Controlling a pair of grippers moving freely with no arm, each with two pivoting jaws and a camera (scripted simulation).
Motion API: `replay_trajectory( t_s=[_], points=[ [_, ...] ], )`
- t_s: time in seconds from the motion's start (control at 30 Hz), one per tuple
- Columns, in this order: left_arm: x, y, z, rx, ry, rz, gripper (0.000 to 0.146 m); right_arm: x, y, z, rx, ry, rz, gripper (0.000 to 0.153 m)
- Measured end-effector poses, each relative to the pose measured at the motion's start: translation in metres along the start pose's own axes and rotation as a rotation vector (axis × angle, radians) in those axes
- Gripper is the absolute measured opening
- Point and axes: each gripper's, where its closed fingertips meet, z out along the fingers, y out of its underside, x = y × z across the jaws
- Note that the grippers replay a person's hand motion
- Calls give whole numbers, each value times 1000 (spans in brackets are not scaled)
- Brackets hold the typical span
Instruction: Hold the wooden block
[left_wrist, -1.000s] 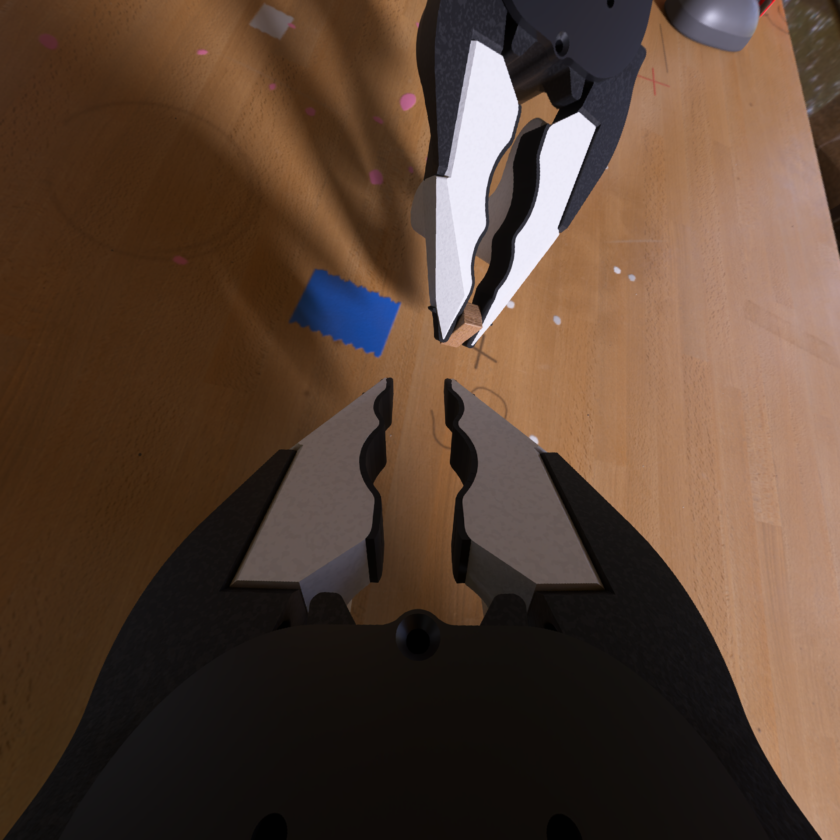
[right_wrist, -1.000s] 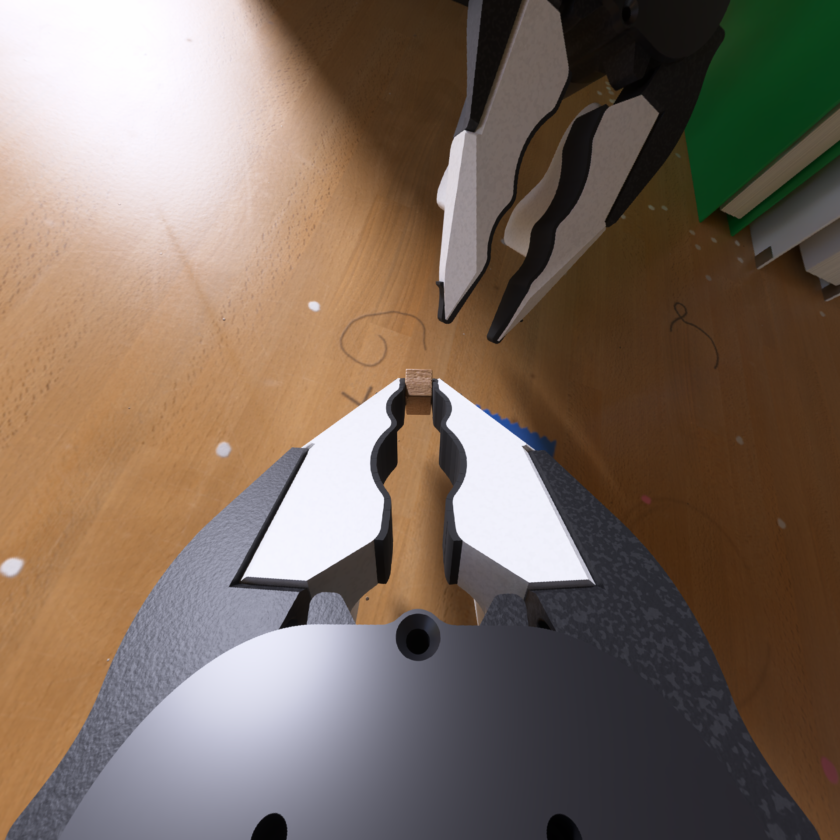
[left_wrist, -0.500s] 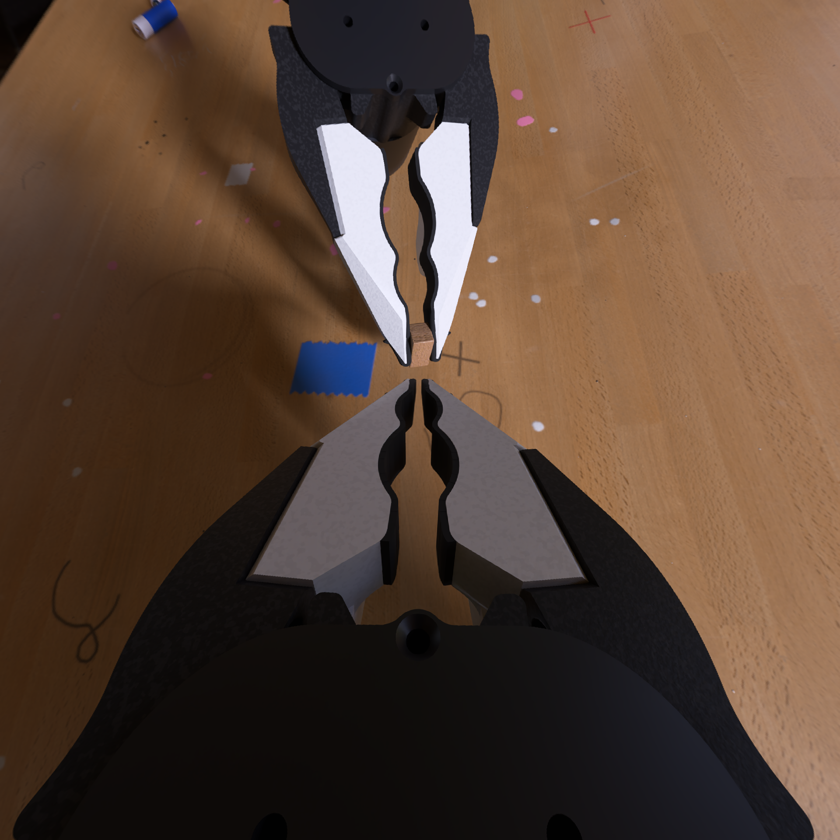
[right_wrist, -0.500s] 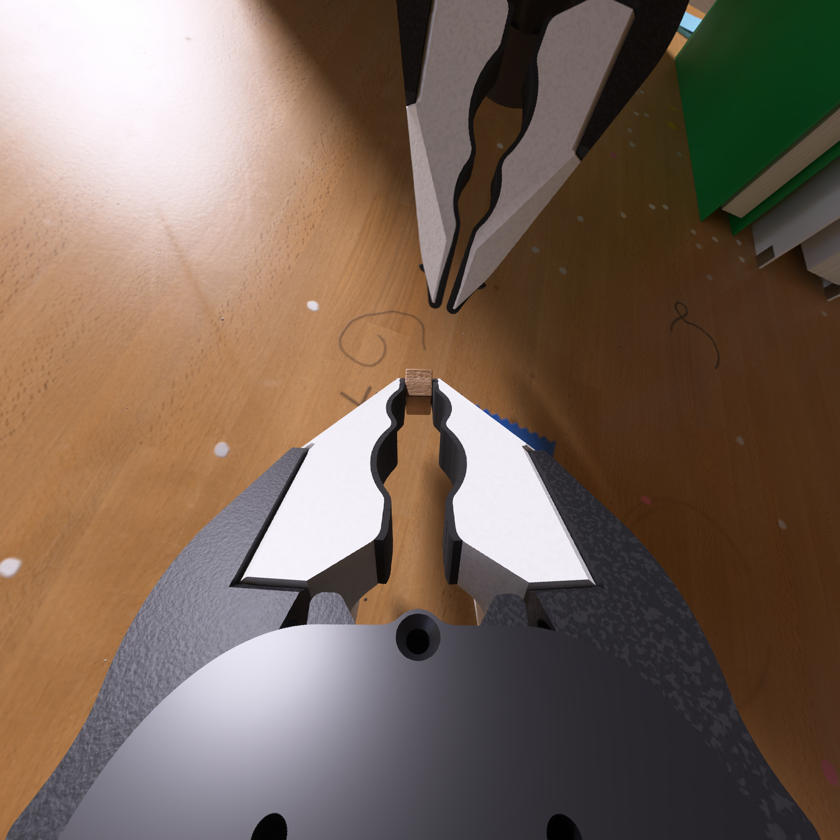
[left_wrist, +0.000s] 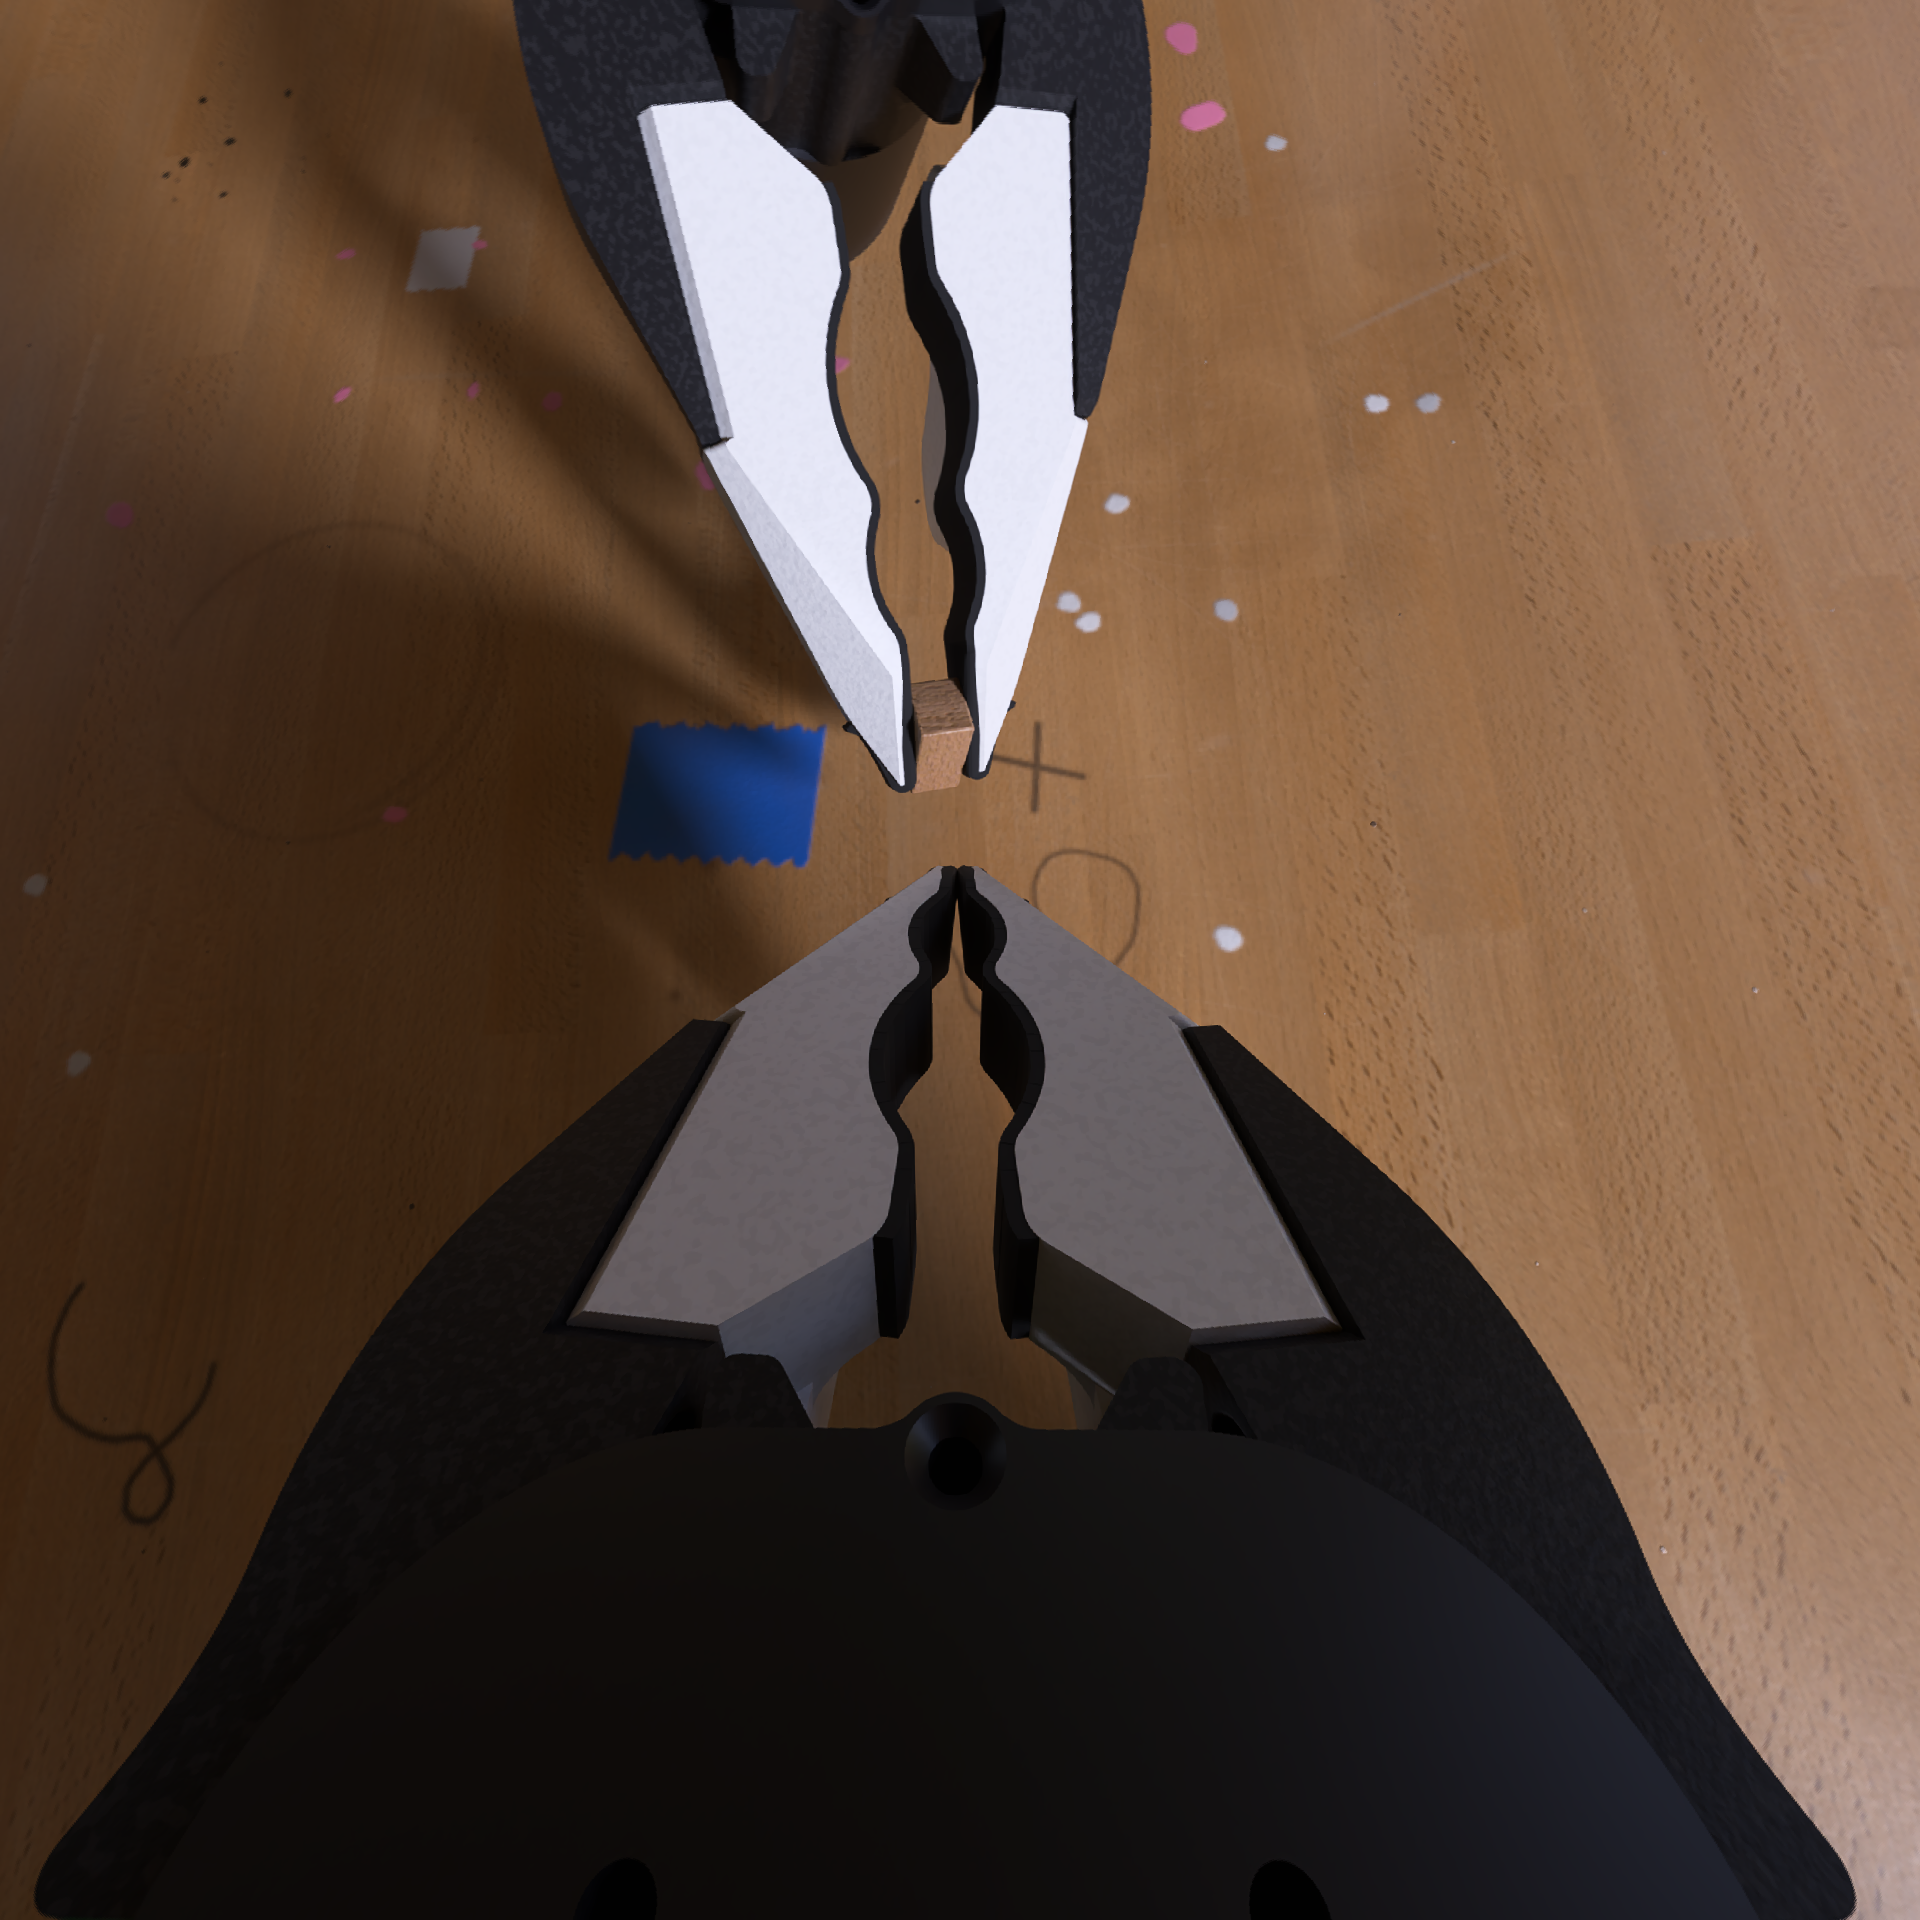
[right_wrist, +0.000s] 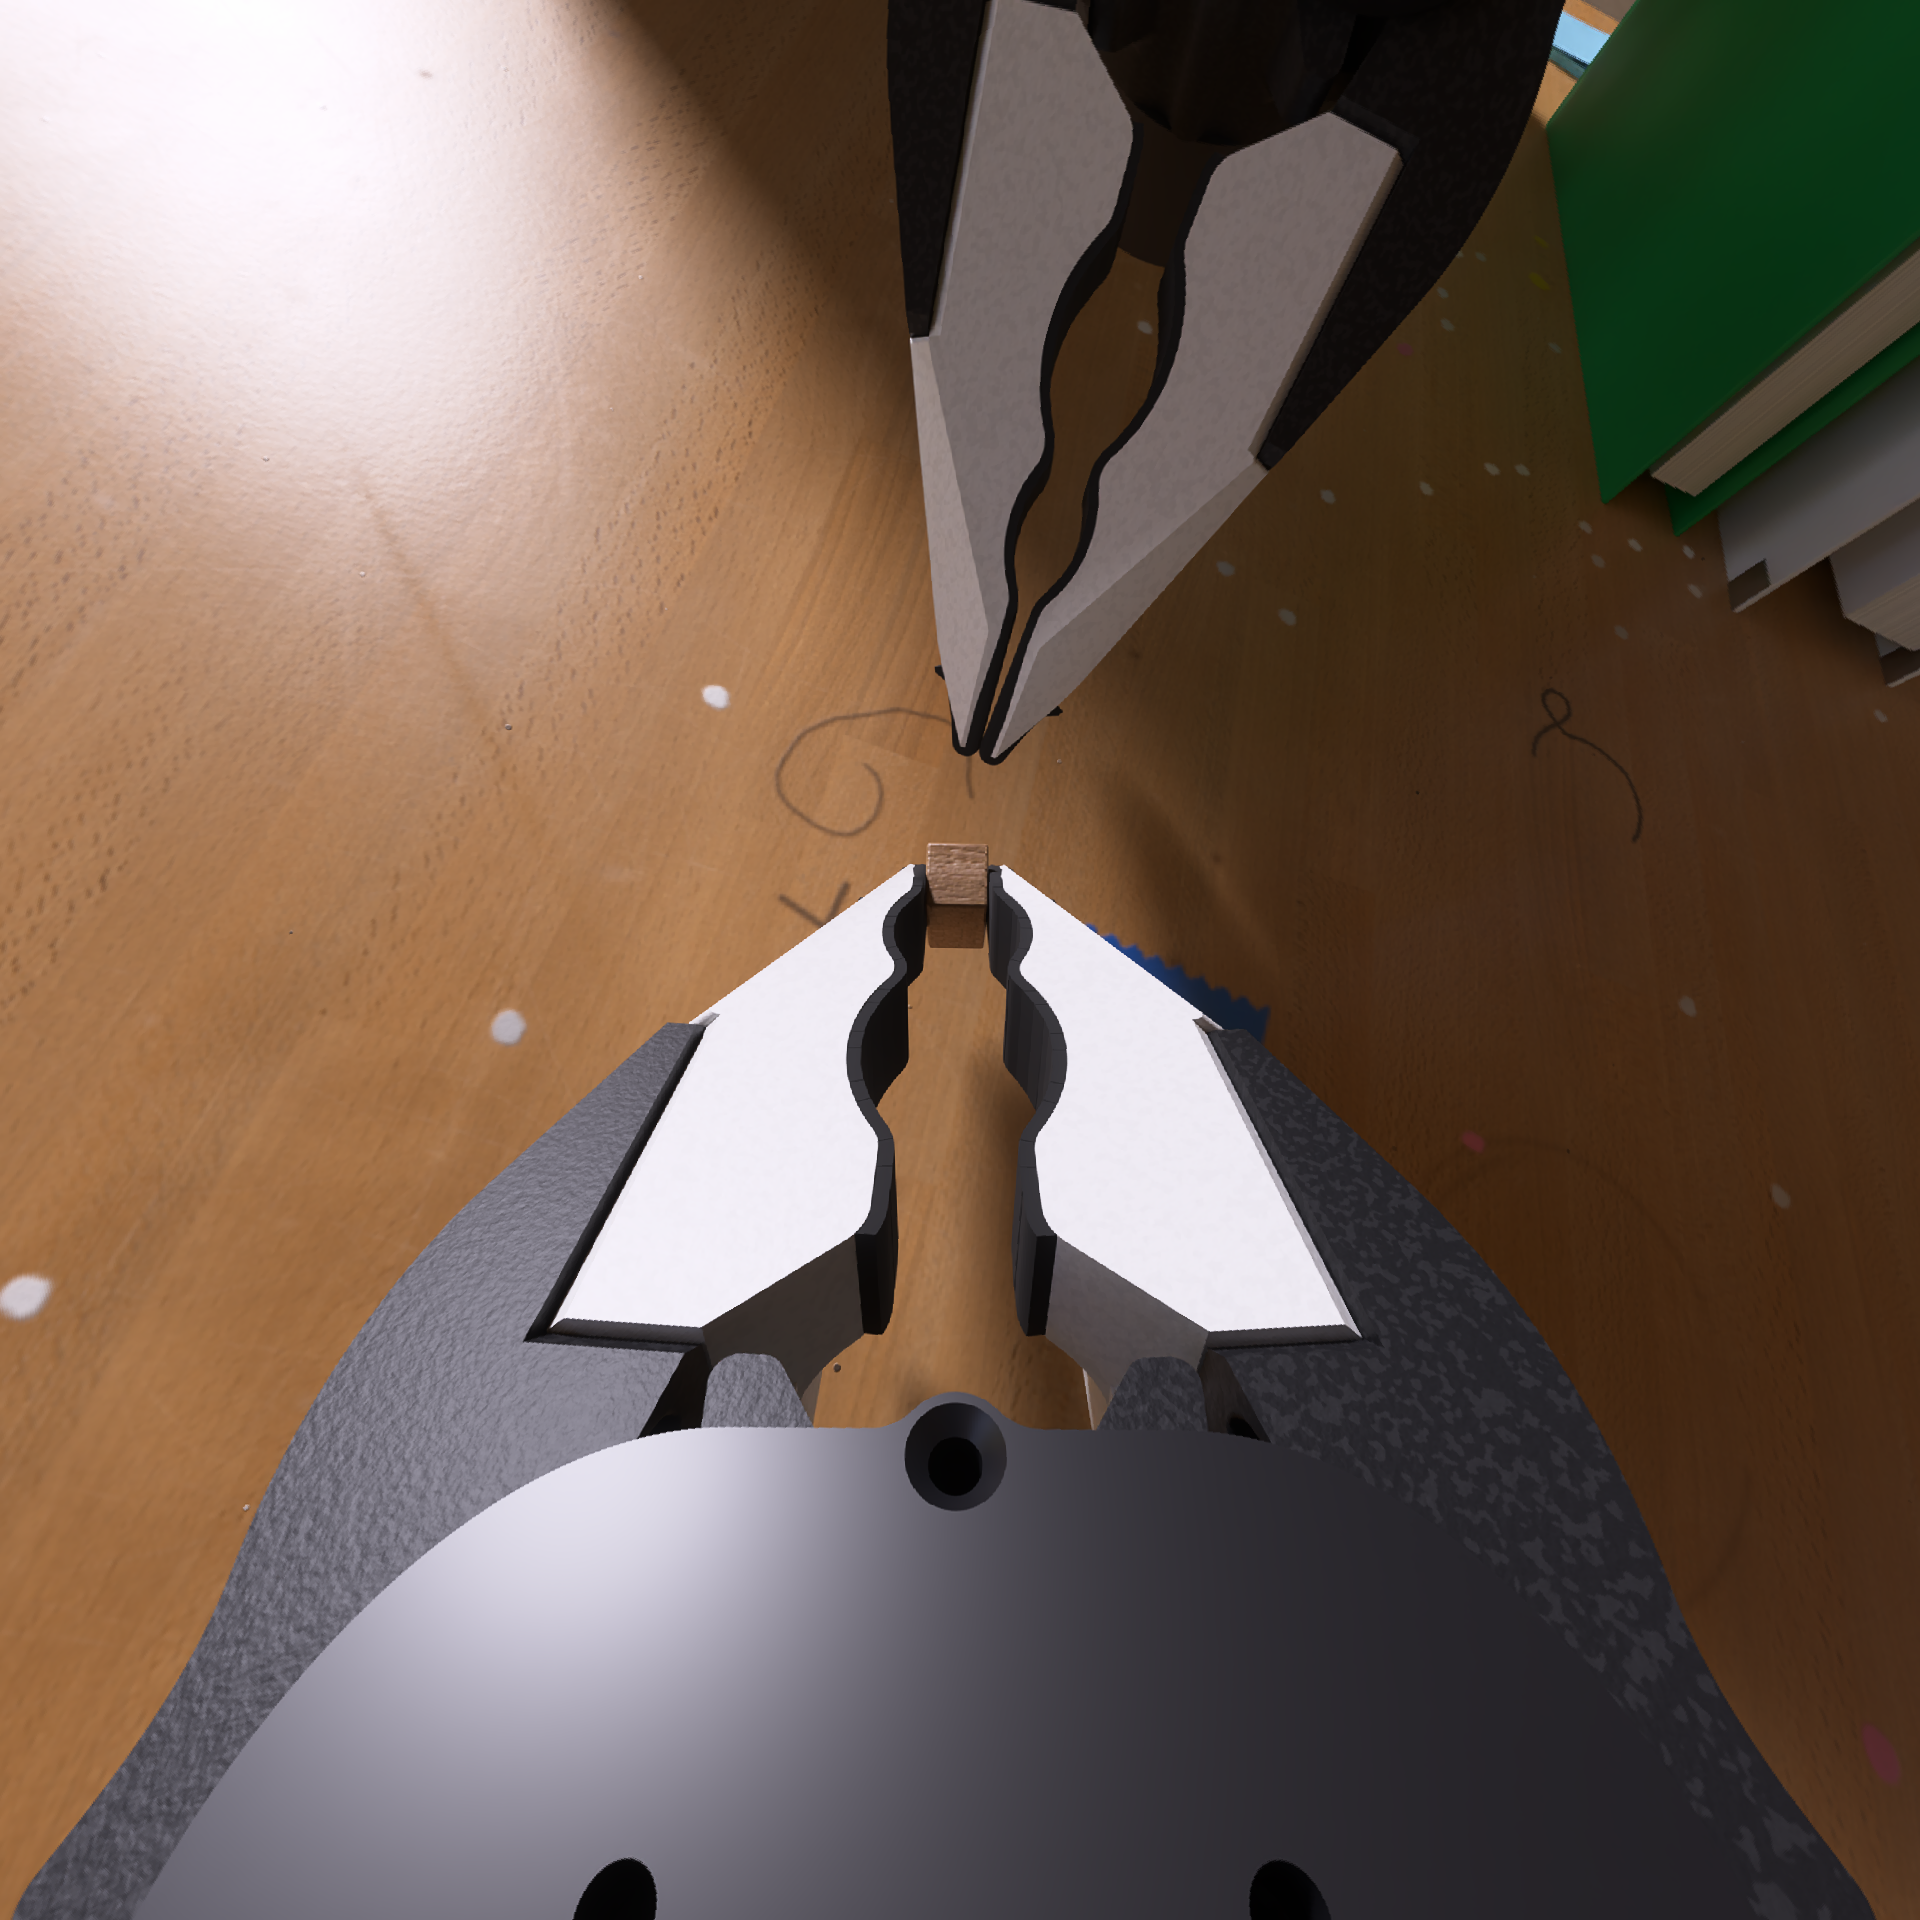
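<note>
Wooden block (right_wrist: 956, 875) is pinched at the right gripper (right_wrist: 956, 883) tips above the table (right_wrist: 416, 623) — grip to be kept steady, level — left gripper (left_wrist: 956, 878) pressed together, empty, facing it.

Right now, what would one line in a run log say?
right gripper: shut on wooden block | left gripper: shut, empty, facing block | table: blue patch beside block

bare wooden table (right_wrist: 364, 623) left of right claw (right_wrist: 956, 883), green books (right_wrist: 1745, 208) blocking far right
</note>
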Motion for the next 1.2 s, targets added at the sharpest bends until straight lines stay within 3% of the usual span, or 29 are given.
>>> replay_trajectory(
  t_s=[1.2],
  points=[
    [-3, 2, -4, 13, -5, -15, 0, 0, 0, 0, -11, 2, -4, 10]
  ],
)
